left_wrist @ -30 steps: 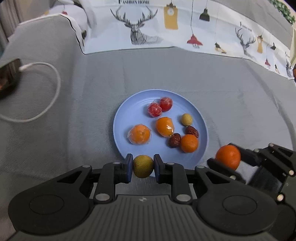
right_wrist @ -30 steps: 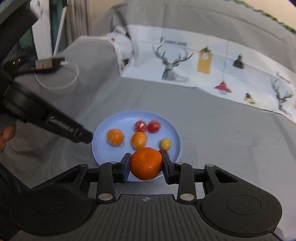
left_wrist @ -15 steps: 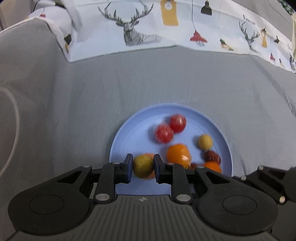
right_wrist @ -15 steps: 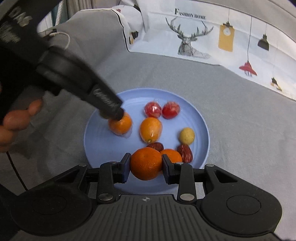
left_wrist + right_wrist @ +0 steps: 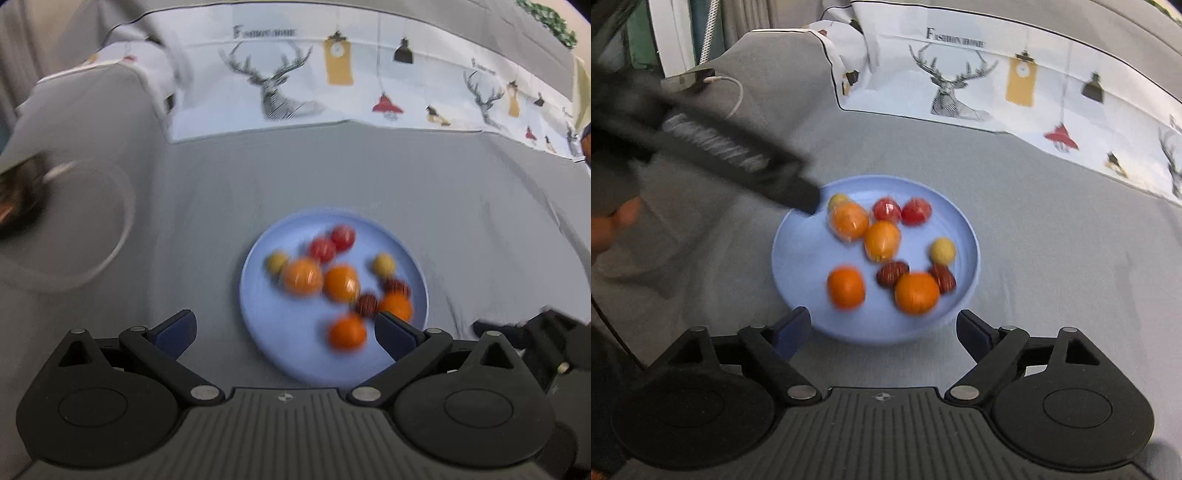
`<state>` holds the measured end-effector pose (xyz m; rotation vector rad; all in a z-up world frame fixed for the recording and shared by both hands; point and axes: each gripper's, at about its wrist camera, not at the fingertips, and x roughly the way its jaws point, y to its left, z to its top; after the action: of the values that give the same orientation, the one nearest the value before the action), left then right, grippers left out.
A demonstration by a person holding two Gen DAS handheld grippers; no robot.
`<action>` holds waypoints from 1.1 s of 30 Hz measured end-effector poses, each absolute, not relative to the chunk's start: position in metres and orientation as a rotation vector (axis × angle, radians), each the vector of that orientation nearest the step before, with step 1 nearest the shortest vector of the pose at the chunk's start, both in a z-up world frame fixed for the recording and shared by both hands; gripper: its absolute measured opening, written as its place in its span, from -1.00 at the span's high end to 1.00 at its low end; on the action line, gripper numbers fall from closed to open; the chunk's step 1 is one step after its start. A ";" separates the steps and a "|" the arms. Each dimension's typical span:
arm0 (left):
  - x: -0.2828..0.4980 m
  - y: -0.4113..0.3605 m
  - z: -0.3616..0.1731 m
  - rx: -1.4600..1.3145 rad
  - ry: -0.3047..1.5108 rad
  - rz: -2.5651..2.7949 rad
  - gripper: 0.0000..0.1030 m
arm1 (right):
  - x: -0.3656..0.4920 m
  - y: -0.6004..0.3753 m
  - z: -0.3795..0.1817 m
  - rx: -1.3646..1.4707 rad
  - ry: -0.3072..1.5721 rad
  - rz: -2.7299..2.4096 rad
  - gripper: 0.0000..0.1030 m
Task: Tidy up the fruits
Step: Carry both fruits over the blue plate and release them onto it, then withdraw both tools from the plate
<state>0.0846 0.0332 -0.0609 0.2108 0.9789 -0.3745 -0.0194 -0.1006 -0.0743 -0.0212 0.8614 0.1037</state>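
Grey cloth, soft and creased, covers the table [image 5: 1052,229]. On it sits a round blue plate [image 5: 798,258] with all the fruit [image 5: 882,240]: smooth oranges, wrinkled dates. Left gripper [image 5: 284,332] and right gripper [image 5: 882,334] hang over its near rim, jaws opening wide, nothing held.

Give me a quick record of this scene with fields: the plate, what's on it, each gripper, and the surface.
plate: blue plate on the grey cloth
fruit on plate: nine pieces, including orange ones, two red, two small yellow, two dark red
nearest orange fruit: lone orange lying free on the plate
left gripper: jaws opening, nothing between them
right gripper: jaws opening, nothing between them
background: deer-print cloth
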 end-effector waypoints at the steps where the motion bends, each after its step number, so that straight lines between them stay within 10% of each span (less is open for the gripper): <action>1: 0.075 0.038 -0.058 0.207 0.987 -0.356 -0.99 | -0.027 -0.101 -0.071 -0.012 0.861 0.096 -0.77; 33: -0.059 0.063 -0.009 0.197 0.876 -0.116 -0.99 | -0.153 -0.080 0.004 -0.082 0.630 -0.072 -0.98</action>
<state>-0.0587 0.0630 -0.0090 0.1970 0.8757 -0.1161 -0.1530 -0.0803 0.0042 -0.0822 0.6303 -0.0724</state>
